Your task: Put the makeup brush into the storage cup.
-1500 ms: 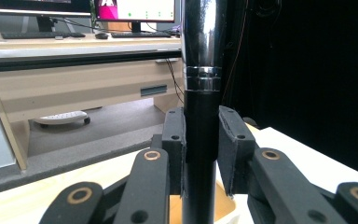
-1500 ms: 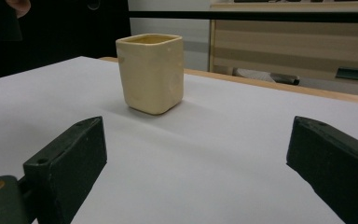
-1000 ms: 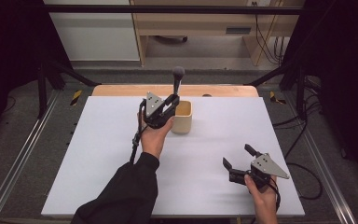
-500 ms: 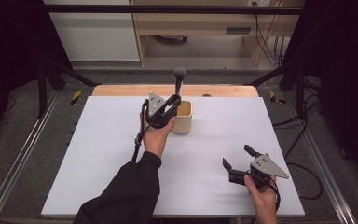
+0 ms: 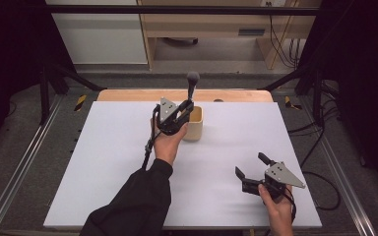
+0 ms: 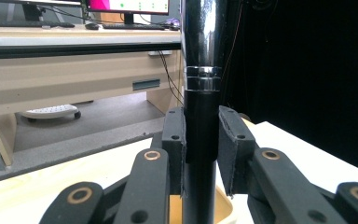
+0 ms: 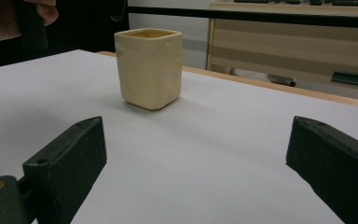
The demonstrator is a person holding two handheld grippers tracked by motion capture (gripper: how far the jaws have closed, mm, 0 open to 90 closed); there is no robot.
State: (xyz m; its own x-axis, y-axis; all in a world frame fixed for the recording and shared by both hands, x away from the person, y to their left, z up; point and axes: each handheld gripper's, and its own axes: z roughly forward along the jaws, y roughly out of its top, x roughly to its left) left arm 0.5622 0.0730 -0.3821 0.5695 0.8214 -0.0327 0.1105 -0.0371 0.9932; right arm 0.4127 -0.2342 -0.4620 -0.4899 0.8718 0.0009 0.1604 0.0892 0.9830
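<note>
High view: the left gripper (image 5: 184, 109) holds a brush (image 5: 192, 84) upright, its lower end over the cup (image 5: 195, 123). The right gripper (image 5: 252, 170) rests on the counter (image 5: 103, 147), well apart from the cup.

Left gripper view: jaws clamp the brush's black handle (image 6: 200, 135).

Right gripper view: jaws wide open, empty, facing the cup (image 7: 149, 67).

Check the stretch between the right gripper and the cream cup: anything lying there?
Nothing: only bare white table lies between the open right gripper and the cream cup, as the right gripper view and the high view show.
</note>
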